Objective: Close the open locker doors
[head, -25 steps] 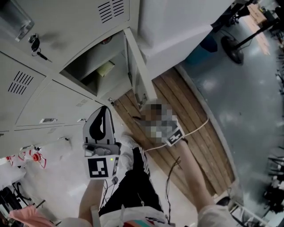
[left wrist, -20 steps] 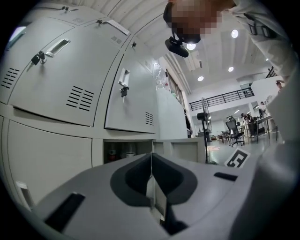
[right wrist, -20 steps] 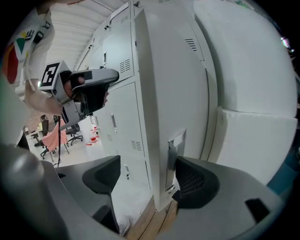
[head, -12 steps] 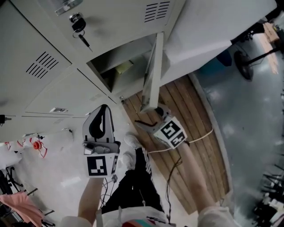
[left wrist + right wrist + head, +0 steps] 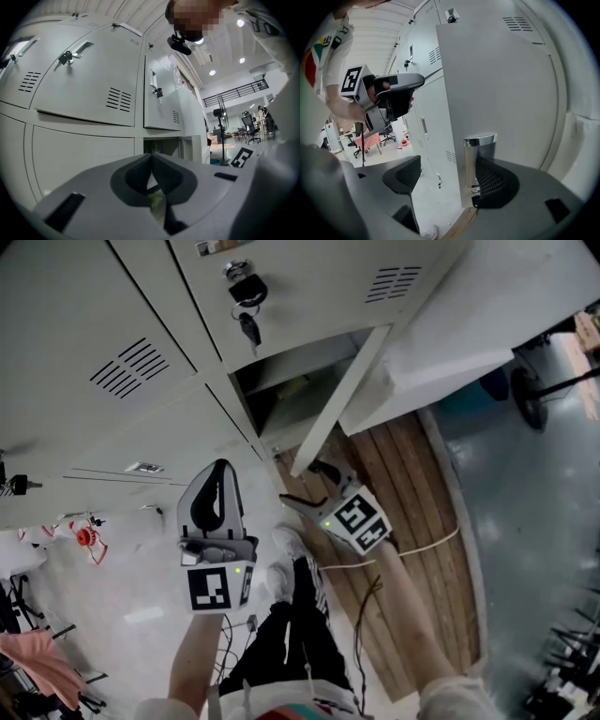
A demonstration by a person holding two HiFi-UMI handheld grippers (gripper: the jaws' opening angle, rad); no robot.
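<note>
Currently the right gripper (image 5: 447, 177) has jaws apart astride the locker door (image 5: 501, 93) edge, with the chrome latch (image 5: 474, 157) beside the right jaw. Push squarely with that jaw until the door seats. The left gripper (image 5: 151, 177) is closed and empty.

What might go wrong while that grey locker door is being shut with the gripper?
The right gripper has its jaws apart, astride the free edge of the open locker door, so one jaw may get pinched against the frame as the door closes. Its pad seems to press only by the chrome latch, so it may slip off the smooth metal.
</note>
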